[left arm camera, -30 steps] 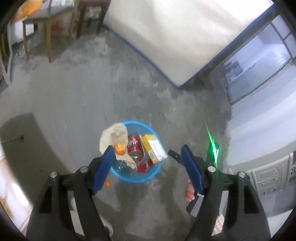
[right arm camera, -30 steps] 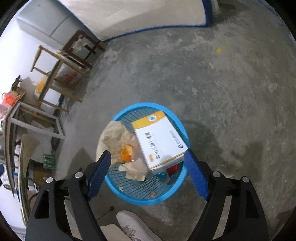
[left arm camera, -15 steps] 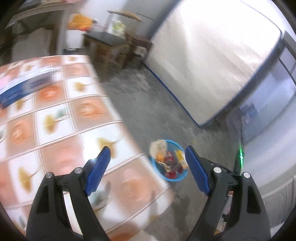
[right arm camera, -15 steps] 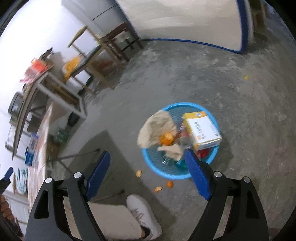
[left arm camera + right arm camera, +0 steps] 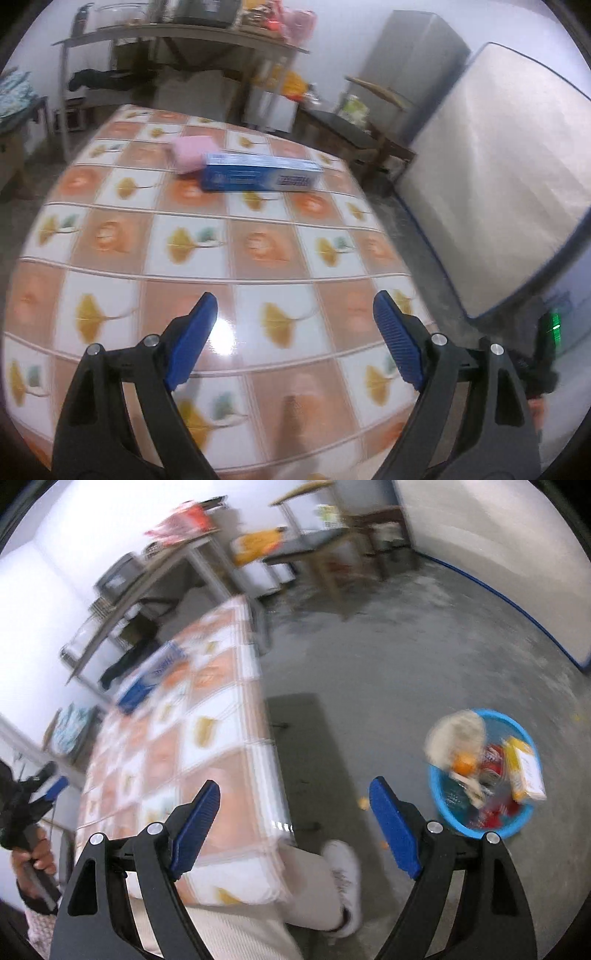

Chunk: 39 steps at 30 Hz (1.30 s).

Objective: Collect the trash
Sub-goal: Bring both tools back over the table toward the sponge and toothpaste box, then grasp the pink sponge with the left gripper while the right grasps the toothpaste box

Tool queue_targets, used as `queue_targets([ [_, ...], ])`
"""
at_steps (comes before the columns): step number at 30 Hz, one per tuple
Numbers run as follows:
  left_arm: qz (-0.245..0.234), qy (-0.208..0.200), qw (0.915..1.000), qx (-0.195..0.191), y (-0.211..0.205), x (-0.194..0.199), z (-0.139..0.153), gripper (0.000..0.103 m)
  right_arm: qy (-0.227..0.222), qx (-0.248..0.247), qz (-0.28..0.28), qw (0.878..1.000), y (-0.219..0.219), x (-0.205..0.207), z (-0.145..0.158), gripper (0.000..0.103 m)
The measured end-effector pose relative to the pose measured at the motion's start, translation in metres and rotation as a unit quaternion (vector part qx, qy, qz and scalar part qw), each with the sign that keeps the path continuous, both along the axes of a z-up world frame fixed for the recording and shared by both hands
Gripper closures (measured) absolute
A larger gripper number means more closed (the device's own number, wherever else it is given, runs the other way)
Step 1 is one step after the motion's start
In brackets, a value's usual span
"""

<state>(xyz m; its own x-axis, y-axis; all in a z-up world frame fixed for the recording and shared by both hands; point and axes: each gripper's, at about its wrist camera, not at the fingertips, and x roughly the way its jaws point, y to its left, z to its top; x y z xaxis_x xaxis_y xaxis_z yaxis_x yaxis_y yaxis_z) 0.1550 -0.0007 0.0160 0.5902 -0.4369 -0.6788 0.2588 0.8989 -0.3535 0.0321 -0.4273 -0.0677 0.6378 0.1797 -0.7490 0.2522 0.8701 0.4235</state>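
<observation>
Blue toothpaste-style box (image 5: pixel 260 178) lying near far edge of tiled table (image 5: pixel 258 273), pink block (image 5: pixel 190 155) touching it, left gripper (image 5: pixel 291 336) jaws just widened, empty, right gripper (image 5: pixel 291 818) jaws apart, empty, blue trash basket (image 5: pixel 484 829) on floor beyond table's right edge.

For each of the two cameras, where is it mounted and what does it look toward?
Left wrist: on the left hand-held gripper, jaws open, facing the tiled table with the blue box.
Right wrist: on the right hand-held gripper, jaws open, facing the table edge, floor and blue basket; a leg, a shoe, and the left hand show.
Shared: table and blue box.
</observation>
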Motion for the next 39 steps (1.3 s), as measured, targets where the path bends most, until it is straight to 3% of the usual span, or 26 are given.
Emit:
queue_targets([
  [6,0.028,0.002,0.9994,0.018,0.037,0.012,-0.003,0.02,-0.009,-0.002,0.075,0.997,0.068,0.042,0.024,0.022],
  [11,0.049,0.017,0.9986,-0.002,0.058,0.041,-0.005,0.02,-0.01,0.007,0.127,0.992,0.111,0.076,0.041,0.022],
  [15,0.059,0.023,0.9977,-0.023,0.068,0.083,0.005,0.02,-0.007,0.048,0.14,0.989,0.133,0.118,0.055,0.021],
  [20,0.087,0.048,0.9943,-0.039,0.077,0.17,0.012,0.016,0.021,0.119,0.115,0.986,0.155,0.202,0.065,0.016],
  [25,0.133,0.103,0.9852,-0.034,0.073,0.263,-0.003,0.016,0.081,0.161,0.052,0.982,0.172,0.292,0.045,0.016],
  [27,0.126,0.129,0.9833,-0.026,0.061,0.295,-0.012,0.016,0.106,0.159,0.027,0.981,0.181,0.323,0.035,0.016],
  [29,0.115,0.15,0.982,0.006,0.05,0.318,-0.022,0.016,0.129,0.145,0.006,0.981,0.189,0.35,0.024,0.016],
  [32,0.14,0.156,0.9769,0.043,0.041,0.343,-0.035,0.016,0.154,0.123,-0.037,0.98,0.196,0.376,0.008,0.016],
  [39,0.16,0.198,0.9662,0.042,0.032,0.372,-0.063,0.016,0.178,0.114,-0.102,0.972,0.195,0.4,-0.019,0.016],
])
